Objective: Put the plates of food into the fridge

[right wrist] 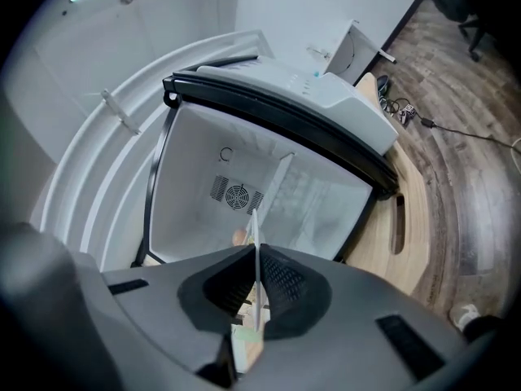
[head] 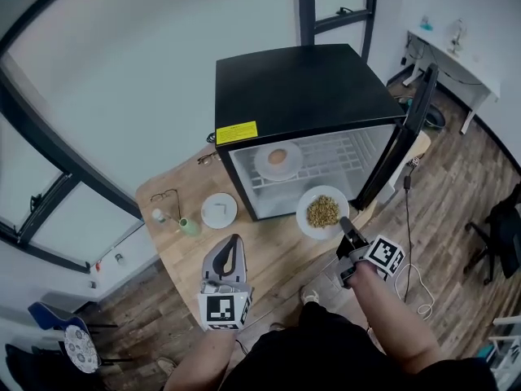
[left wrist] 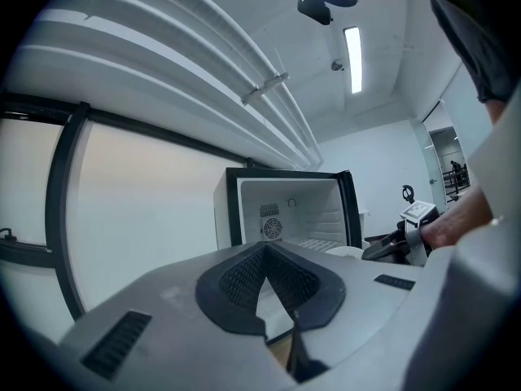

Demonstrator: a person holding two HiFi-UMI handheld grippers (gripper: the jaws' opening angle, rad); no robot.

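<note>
- Two plates of food are what we see first. One plate (head: 260, 168) sits on the wire shelf (head: 346, 155) inside the black fridge (head: 301, 88) and carries a round, pale orange piece of food (head: 277, 157).
- The second plate (head: 302, 208) is outside, just in front of the fridge's open mouth. It holds a heap of small yellow-brown grains (head: 323, 211). We cannot tell whether it touches the counter (head: 269, 255).
- The fridge door (head: 404, 137) stands wide open on the right. A yellow label (head: 237, 132) is at the top left of the opening.
- A third, smaller white plate (head: 219, 211) lies on the counter to the left of the fridge, with only a thin pale sliver on it.
- Beside that plate are a small green bottle (head: 189, 227) and a pair of glasses (head: 166, 195).
- The right gripper (head: 345, 223) reaches in from the lower right, its jaws clamped on the near rim of the grain plate. In the right gripper view, the rim shows as a thin white edge between the pads of that gripper (right wrist: 257, 255), and the fridge interior lies straight ahead.
- The left gripper (head: 234, 241) hovers over the counter's near edge, pointing level toward the fridge. Its jaws are together and hold nothing. The left gripper view shows that gripper (left wrist: 264, 248) with its pads meeting at the tip.
</note>
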